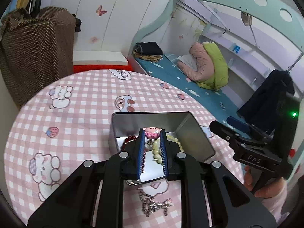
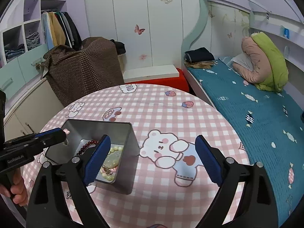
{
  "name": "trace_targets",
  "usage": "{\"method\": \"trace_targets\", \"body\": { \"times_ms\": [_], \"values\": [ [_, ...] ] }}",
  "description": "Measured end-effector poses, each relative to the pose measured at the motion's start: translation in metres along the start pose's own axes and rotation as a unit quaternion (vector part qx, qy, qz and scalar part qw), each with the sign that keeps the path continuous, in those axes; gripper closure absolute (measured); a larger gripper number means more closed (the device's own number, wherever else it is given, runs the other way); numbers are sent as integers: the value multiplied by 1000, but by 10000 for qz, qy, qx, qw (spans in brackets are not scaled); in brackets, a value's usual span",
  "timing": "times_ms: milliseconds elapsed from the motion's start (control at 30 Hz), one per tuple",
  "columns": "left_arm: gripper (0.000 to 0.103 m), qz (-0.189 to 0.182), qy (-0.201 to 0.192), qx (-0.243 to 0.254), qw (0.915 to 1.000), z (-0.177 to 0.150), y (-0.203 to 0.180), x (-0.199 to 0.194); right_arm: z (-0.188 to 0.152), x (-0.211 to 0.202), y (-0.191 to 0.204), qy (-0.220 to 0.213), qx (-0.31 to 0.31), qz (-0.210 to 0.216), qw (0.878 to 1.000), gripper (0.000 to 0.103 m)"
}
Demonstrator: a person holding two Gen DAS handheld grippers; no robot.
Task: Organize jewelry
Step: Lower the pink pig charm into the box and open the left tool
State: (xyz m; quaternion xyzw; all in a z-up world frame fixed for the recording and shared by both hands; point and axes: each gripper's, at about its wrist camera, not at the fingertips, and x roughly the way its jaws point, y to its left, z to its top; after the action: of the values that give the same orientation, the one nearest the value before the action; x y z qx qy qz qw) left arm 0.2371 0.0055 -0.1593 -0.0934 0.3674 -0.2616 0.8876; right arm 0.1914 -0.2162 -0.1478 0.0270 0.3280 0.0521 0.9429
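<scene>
My left gripper (image 1: 151,133) is shut on a small pink pig charm (image 1: 151,132) and holds it above the open metal tin (image 1: 191,133). The tin holds a dark red bead bracelet (image 1: 127,142) and a pale cream bead bracelet (image 1: 156,148). A silver chain with a pink charm (image 1: 154,205) lies on the tablecloth below the tin, under my left gripper. In the right wrist view the tin (image 2: 131,142) is at lower left with the left gripper (image 2: 63,134) over its left rim. My right gripper (image 2: 153,157) is open and empty, right of the tin.
A round table with a pink checked cartoon cloth (image 2: 171,114) holds everything. A bed with a teal cover (image 2: 247,114) stands close on the right. A brown dotted covered object (image 2: 85,70) and white wardrobe (image 2: 142,28) stand behind the table.
</scene>
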Motion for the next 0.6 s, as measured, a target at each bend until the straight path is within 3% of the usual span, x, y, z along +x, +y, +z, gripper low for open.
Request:
{"method": "trace_targets", "body": {
  "times_ms": [100, 233, 300, 600],
  "values": [
    [86, -154, 97, -136, 9997, 2, 4, 2, 0, -1, -3, -1, 68, -48, 10000, 15],
    [85, -60, 91, -209, 9997, 2, 7, 1, -1, -1, -5, 13, 46, -67, 10000, 14],
    [78, -27, 109, -251, 9996, 2, 9, 0, -1, 0, -5, 30, 46, -71, 10000, 13],
    [67, 123, 79, -186, 9997, -1, 8, -8, -3, -6, -4, 10, 37, -69, 10000, 12]
  ]
}}
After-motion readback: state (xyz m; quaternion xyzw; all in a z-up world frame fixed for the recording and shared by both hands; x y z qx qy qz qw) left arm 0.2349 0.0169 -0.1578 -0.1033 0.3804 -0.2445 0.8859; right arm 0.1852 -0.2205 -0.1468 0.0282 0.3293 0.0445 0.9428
